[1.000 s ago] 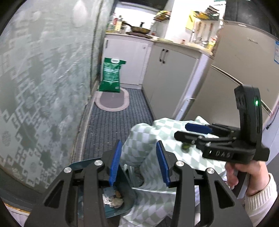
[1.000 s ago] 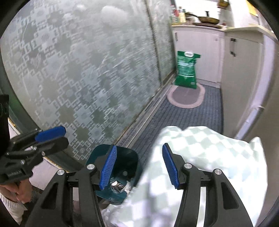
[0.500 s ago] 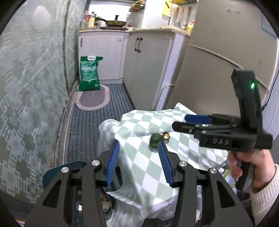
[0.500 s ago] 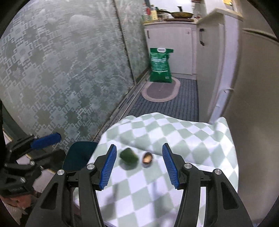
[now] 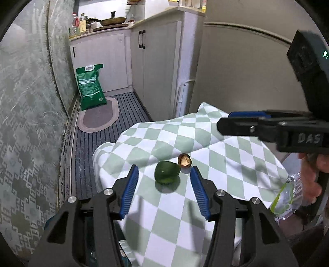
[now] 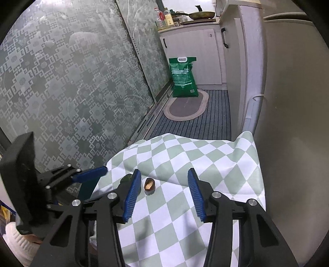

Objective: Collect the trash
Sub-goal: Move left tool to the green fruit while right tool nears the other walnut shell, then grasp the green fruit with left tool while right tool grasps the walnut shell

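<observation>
On the checked cloth (image 5: 236, 164), a green scrap (image 5: 167, 172) and nutshell (image 5: 184, 159) touch between the empty, parted left gripper (image 5: 164, 192); the right gripper (image 6: 164, 192), likewise spread, risks nudging either off.

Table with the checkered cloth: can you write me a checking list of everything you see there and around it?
Surface: checkered tablecloth, green and white, rumpled at the far edge.
Job's things: green piece and cracked nut shell lie close together on the cloth; whether they touch is unclear.
Clutter: clear plastic bag at the cloth's right edge.
Grippers: left gripper open, the green piece between its fingers, not gripped; right gripper open, the nut shell between its fingers.
Cables: nothing seen.
Surroundings: green sack on the floor by white cabinets, oval mat, frosted patterned panels, pan on the counter.
</observation>
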